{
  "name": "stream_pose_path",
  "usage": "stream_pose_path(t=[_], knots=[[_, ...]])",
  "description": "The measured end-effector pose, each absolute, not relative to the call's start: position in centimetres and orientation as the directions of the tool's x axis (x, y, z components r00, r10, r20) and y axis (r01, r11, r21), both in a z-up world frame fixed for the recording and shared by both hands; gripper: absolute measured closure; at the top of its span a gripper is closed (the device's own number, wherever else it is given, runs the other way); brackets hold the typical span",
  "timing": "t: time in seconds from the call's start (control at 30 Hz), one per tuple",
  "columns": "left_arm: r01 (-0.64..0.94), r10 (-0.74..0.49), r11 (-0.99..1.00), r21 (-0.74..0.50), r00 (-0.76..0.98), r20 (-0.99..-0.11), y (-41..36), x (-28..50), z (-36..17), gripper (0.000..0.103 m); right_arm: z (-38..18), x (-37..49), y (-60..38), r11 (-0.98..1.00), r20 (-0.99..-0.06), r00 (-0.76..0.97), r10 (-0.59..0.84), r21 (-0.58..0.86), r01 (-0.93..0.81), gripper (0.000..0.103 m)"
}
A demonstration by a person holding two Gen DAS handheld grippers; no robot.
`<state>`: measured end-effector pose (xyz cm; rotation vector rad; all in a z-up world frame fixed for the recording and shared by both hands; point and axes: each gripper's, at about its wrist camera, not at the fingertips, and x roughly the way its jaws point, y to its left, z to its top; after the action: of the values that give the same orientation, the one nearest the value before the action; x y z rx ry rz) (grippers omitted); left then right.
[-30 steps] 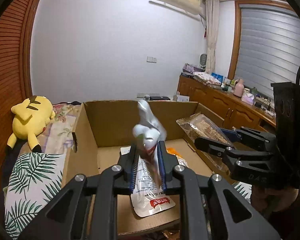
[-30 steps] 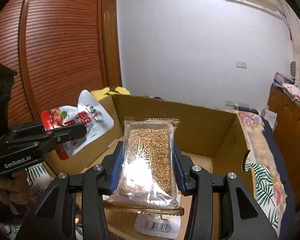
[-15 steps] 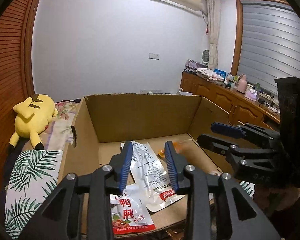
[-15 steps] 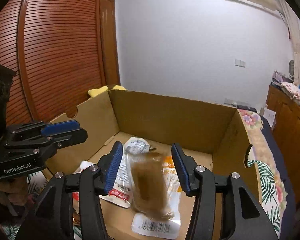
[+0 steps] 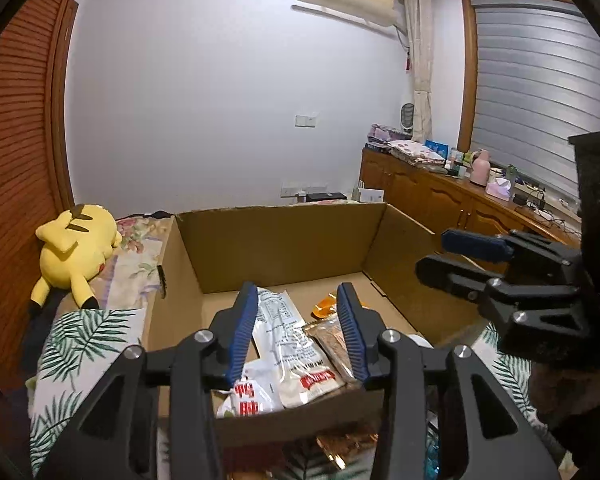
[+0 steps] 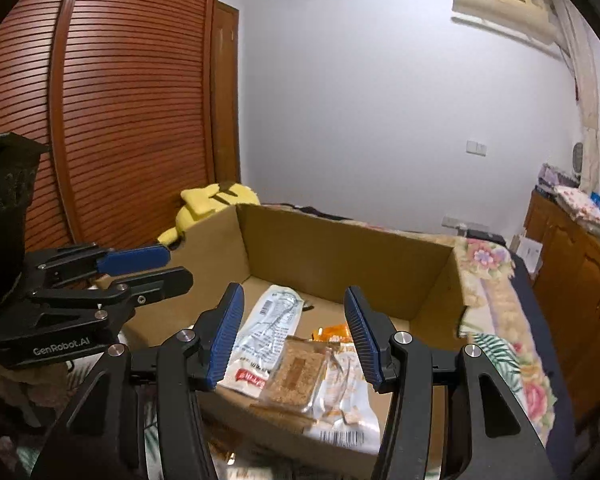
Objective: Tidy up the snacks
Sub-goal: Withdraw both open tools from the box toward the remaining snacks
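Snacks that a second ago sat clamped in both grippers now lie in the cardboard box (image 5: 276, 248): the white pouch with red print (image 5: 248, 394) has left the left gripper (image 5: 298, 330), and the clear grain bar packet (image 6: 296, 374) has left the right gripper (image 6: 296, 336). Both sets of jaws have just been opening and now stand apart with nothing between the blue pads.

The red-print pouch is half hidden behind the box's near wall in the left wrist view, and the right wrist view is blurred along that wall, so the packs below it are hard to read. An orange packet (image 6: 330, 332) shows only as a corner under the others.

The grain bar packet lies on the box floor below and beyond the right gripper, overlapping a long white pouch (image 6: 268, 324) and a barcode-marked pack (image 6: 340, 412). The box rests on a bed with a leaf-print cover (image 5: 84, 344), near a yellow plush toy (image 5: 76, 248).
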<state>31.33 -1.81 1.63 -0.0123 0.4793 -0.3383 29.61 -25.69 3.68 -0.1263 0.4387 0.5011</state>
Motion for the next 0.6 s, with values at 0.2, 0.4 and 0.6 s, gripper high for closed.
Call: stream_pose_path(t=[0.2,0.4,0.6], knots=[[0.32,-0.317,0.945,-0.075,0.829,-0.46,-1.3,27.0,3.1,0.057,5.2,25.0,-27.1,0.891,-0.435,0.805,0.404,-0.012,-0.453,0.047],[0.317,-0.271,0.948,0.008,0.823,-0.499,-1.4,23.7,2.8,0.057,5.0,20.9,-29.1,0.911,-0.463,0.802,0.377,0.029,-0.412,0.042],[0.33,-0.269,0.944,0.011,0.789,-0.552,-1.2,21.4,1.4,0.056,3.5,19.0,-30.9,0.928,-0.502,0.796,0.339,0.039,-0.371,0.041]])
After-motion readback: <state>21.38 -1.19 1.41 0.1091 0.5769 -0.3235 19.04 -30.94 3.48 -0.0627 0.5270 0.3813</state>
